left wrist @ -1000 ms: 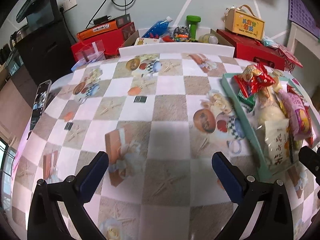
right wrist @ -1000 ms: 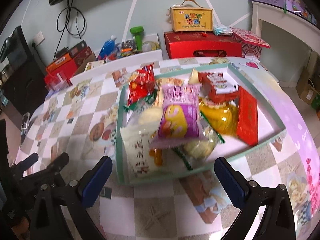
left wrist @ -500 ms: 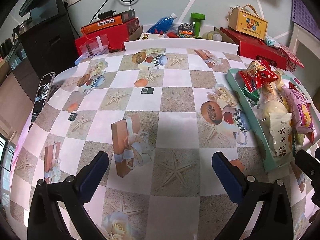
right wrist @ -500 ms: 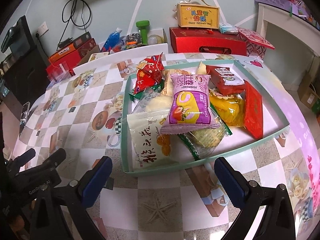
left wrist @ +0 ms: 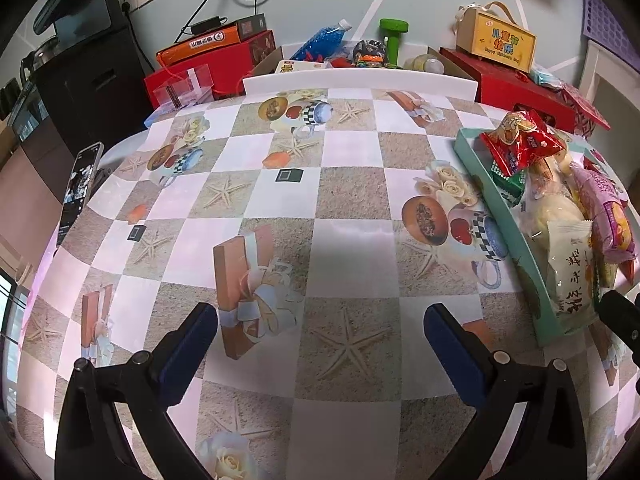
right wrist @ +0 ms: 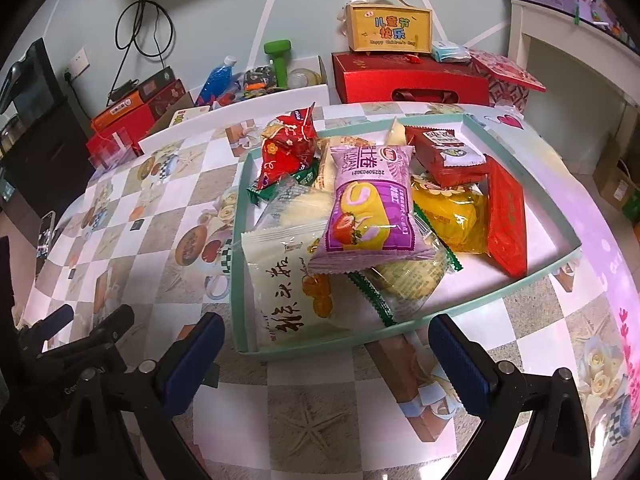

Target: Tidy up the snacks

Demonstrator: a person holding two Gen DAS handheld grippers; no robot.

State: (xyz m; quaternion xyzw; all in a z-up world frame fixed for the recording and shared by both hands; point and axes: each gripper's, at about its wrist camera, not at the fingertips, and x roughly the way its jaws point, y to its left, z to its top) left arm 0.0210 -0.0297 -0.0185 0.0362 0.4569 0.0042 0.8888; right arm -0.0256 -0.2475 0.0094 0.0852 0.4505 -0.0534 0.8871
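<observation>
Left gripper (left wrist: pixel 320 322) with matte black angular arms, blue pads (left wrist: pixel 188 346) on the fingers' inner faces, round silver screws on the knuckles, right gripper (right wrist: pixel 326 334) of the same build (faint white lettering on the left one's black body, too small to read)

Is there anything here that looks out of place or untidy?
Yes. The snacks lie heaped in the left part of the tray. The purple pack rests on top of other packs, and the red bag leans tilted over the far-left rim. Nothing looks spilled or torn.
</observation>
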